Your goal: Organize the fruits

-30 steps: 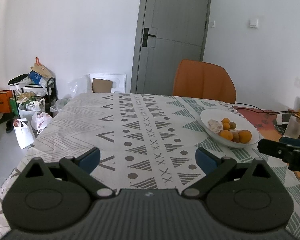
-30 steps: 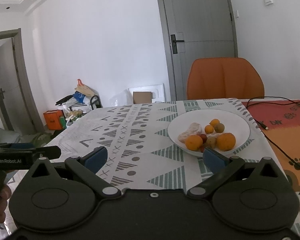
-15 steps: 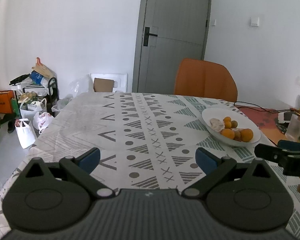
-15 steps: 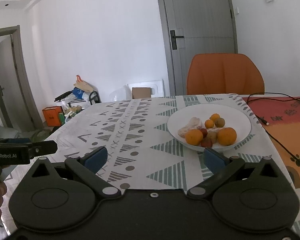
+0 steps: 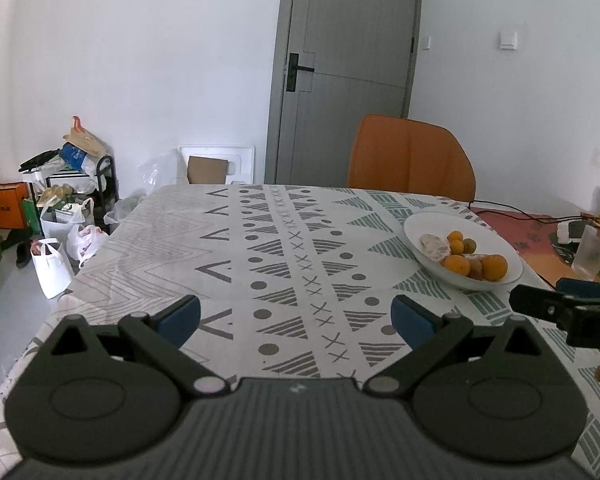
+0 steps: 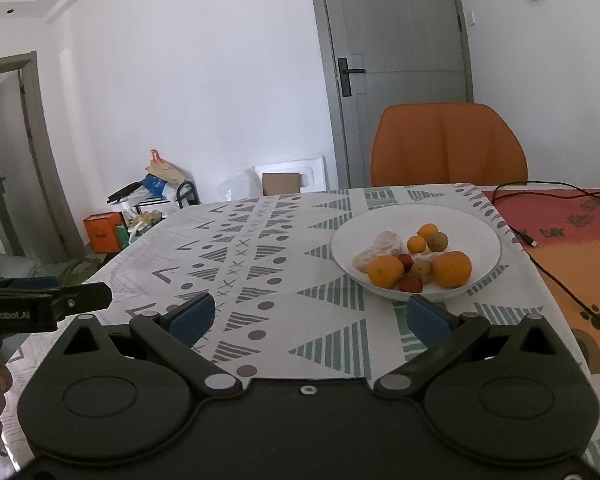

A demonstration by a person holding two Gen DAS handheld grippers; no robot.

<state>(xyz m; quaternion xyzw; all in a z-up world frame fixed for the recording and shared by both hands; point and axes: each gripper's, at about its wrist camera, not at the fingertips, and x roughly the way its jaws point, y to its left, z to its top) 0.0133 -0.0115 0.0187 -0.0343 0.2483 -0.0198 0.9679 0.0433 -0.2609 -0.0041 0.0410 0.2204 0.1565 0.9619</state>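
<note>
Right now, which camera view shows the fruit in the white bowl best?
The right wrist view: the fruit lies near centre in the white bowl, each piece separate. In the left wrist view it sits far right, pieces overlapping.

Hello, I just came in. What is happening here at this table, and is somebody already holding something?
A person holds a two-finger gripper in each hand over a table with a grey patterned tablecloth. Both the left gripper and the right gripper are open and hold nothing. A white shallow bowl sits ahead of the right gripper, with two large oranges, smaller orange fruits and other pieces in it. No fruit is outside the bowl, and none is being touched.
</note>
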